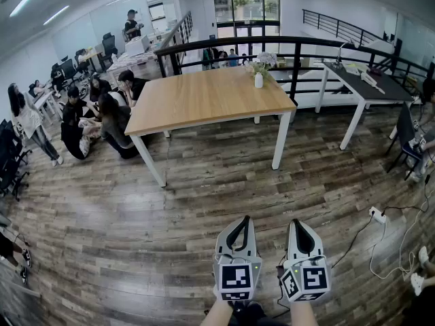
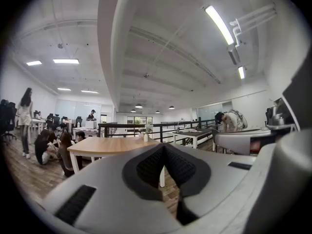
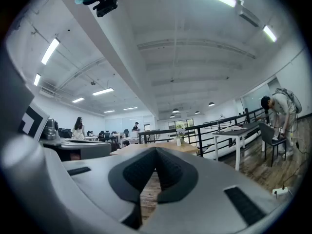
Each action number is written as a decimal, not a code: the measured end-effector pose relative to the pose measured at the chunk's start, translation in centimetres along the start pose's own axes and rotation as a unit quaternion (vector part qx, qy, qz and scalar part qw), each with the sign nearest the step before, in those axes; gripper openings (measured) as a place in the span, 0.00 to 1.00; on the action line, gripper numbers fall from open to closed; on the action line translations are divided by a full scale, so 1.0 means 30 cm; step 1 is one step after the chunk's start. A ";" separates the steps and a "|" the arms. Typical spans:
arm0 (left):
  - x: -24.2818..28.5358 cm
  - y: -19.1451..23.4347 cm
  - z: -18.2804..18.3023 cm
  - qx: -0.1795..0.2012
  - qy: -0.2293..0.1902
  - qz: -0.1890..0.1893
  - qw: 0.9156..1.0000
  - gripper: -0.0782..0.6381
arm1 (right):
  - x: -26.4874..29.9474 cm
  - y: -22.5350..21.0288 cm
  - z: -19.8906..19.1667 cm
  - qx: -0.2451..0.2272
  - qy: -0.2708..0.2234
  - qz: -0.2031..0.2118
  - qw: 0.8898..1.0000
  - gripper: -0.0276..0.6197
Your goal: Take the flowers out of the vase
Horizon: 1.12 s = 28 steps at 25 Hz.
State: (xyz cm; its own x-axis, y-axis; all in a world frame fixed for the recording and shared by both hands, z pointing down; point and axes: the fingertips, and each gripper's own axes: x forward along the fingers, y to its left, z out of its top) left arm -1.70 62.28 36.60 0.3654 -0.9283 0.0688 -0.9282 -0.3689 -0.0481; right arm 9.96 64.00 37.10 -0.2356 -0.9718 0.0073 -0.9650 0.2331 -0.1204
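Grippers held level and side by side above a wood-plank floor (image 1: 170, 202), at the near edge of the head view, well apart from the work. The left gripper (image 1: 238, 218) has its jaws pressed together with nothing between them. The right gripper (image 1: 297, 221), just beside it, is likewise closed on nothing. In each gripper's own view the dark pads (image 2: 148, 167) meet at their tips, leaving only the shaped hollow behind them, through which the floor shows.

The flowers (image 1: 260, 64), pale blooms with green leaves, stand upright in a small white vase (image 1: 258, 81). It sits near the far right corner of a light wooden table (image 1: 197, 100) with white legs, across the room from both grippers. Seen from the left gripper view, the vase appears small and just above the closed jaw tips. From the right gripper view it lies slightly right of them.

A black railing (image 1: 299, 43) runs behind the wooden table, and a dark-topped table (image 1: 363, 80) stands to its right. Several people (image 1: 102, 117) sit on the floor at far left. A person (image 3: 279, 112) bends over at far right. A white power strip (image 1: 377, 214) lies on the floor at right, cables trailing from it.
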 end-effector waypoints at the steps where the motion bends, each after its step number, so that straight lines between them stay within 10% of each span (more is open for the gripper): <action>1: 0.003 0.000 0.005 0.001 0.000 0.000 1.000 0.15 | 0.003 -0.003 0.003 0.000 0.000 0.000 1.000 0.03; 28: 0.063 -0.061 -0.025 0.010 0.022 0.029 0.999 0.15 | 0.025 -0.132 -0.020 0.025 0.013 0.021 0.999 0.04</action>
State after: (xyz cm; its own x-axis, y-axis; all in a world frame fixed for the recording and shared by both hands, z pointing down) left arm 0.63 61.23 37.56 0.3070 -0.9454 0.1089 -0.9461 -0.3156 -0.0725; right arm 13.53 62.37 38.17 -0.2786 -0.9600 0.0271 -0.9476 0.2702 -0.1707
